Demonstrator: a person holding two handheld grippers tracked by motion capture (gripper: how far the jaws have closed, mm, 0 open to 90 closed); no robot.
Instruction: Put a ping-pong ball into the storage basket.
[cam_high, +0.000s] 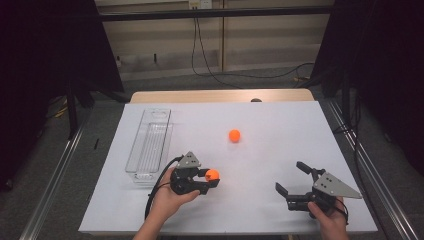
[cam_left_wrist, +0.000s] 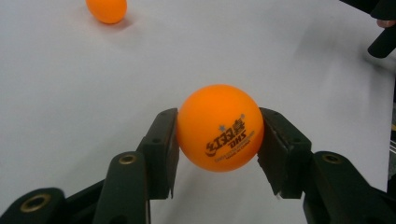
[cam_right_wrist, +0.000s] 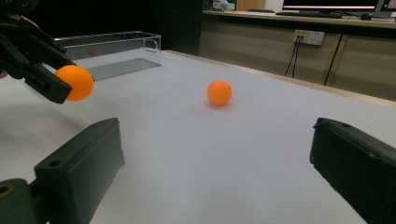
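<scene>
Jaws of the left gripper (cam_high: 209, 181) are closed on an orange ball (cam_left_wrist: 219, 128), which is pinched at its widest part between the two pads and carried clear of the white table (cam_high: 280, 150), near the front left. That central hold is judged to keep the smooth ball from slipping out. A clear plastic tray (cam_high: 150, 142), lying just to the left along the table's left side, is judged to be where the ball is meant to go. Jaws of the right gripper (cam_high: 292, 181) are spread wide with nothing between them, at the near right. A second orange ball (cam_high: 234, 135) is left loose farther back, mid-table.
</scene>
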